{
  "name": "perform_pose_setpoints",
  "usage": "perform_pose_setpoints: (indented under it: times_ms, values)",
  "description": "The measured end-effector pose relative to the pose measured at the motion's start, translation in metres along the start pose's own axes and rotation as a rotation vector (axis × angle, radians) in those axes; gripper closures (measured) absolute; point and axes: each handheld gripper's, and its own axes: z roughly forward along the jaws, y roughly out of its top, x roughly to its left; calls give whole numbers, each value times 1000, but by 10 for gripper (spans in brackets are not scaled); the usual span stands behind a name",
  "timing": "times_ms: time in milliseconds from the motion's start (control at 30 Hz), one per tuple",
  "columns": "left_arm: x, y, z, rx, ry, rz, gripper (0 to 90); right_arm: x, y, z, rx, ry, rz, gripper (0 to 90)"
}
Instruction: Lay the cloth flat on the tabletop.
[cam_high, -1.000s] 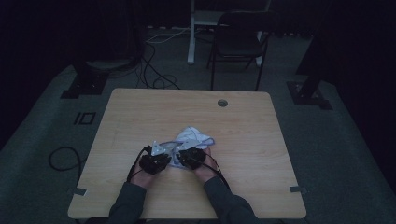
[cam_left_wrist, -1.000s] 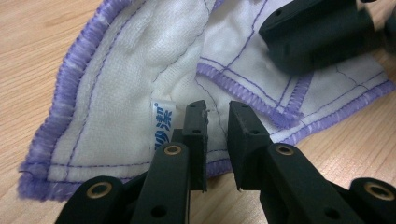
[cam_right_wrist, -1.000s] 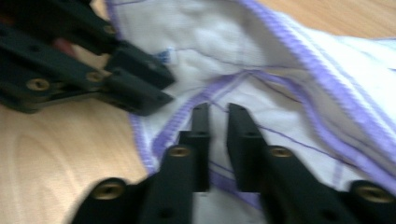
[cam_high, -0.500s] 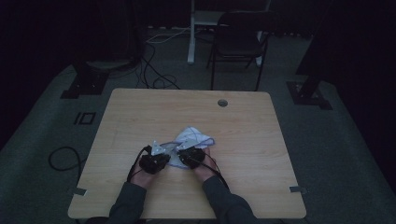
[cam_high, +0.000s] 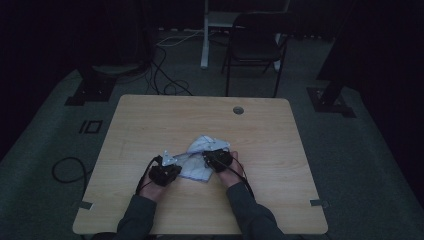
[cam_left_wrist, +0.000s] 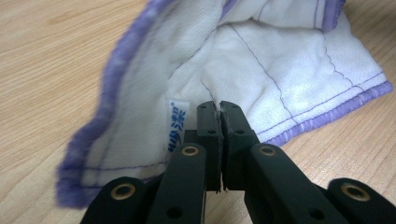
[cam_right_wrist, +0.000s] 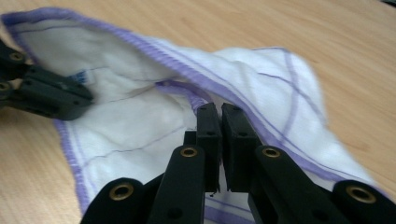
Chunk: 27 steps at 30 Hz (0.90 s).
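Note:
A white cloth (cam_high: 202, 146) with a purple hem lies crumpled near the front middle of the wooden table (cam_high: 150, 120). My left gripper (cam_high: 176, 168) is at the cloth's left edge. Its jaws have just been closing and are now shut on a thin fold of the cloth (cam_left_wrist: 280, 60), beside a small blue-printed label (cam_left_wrist: 176, 127); the left gripper (cam_left_wrist: 219, 109) shows threads pinched at its tips. My right gripper (cam_high: 209, 161) is on the cloth's right side. In its own view the right gripper (cam_right_wrist: 220, 109) is shut on a hemmed fold of the cloth (cam_right_wrist: 126, 121), with the left gripper (cam_right_wrist: 86, 99) at the far left.
A round cable hole (cam_high: 238, 110) sits near the table's far edge. A dark chair (cam_high: 255, 45) and a white desk leg (cam_high: 205, 35) stand behind the table. Cables (cam_high: 65, 170) lie on the floor to the left.
My right gripper has shifted a little to the right and away from the person, taking its fold of cloth with it. The left hand has stayed where it was.

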Motion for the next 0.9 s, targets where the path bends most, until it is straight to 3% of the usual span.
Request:
perform_pose_setpoints:
  times_ms: [400, 900]
  values:
    - [1, 8, -20, -75, -8, -13, 889, -27, -2, -20, -32, -55, 37, 873]
    - [19, 11, -46, -154, 4, -73, 890, -57, -10, -43, -52, -118, 95, 873]
